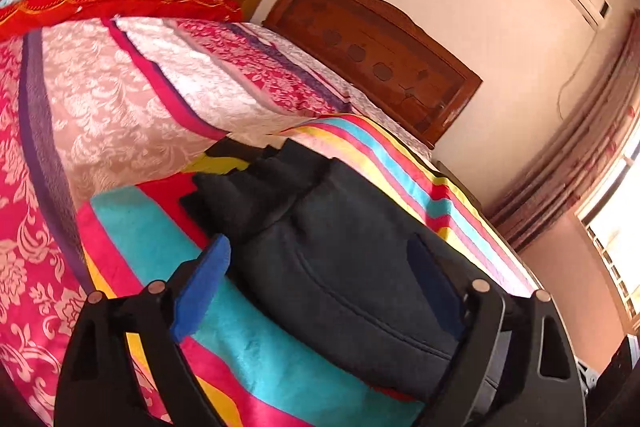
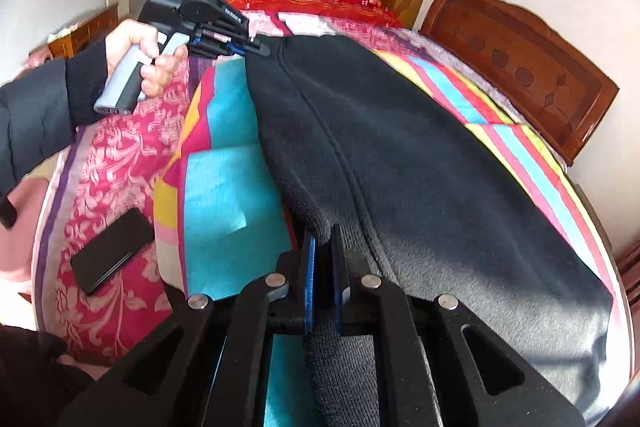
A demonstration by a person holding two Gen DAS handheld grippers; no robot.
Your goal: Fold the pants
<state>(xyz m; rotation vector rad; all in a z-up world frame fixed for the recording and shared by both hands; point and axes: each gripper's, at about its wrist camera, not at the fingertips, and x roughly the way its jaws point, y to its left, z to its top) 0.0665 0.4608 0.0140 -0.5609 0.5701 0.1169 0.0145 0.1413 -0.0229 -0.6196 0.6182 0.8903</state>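
Pants (image 2: 420, 147), 1 pair, on bed; right gripper (image 2: 323, 267) fingers pinch hem, left gripper (image 1: 320, 267) fingers wide; 1 phone (image 2: 112, 251).

Small white lettering on the left hand-held gripper (image 2: 256, 47) is too blurred to read.
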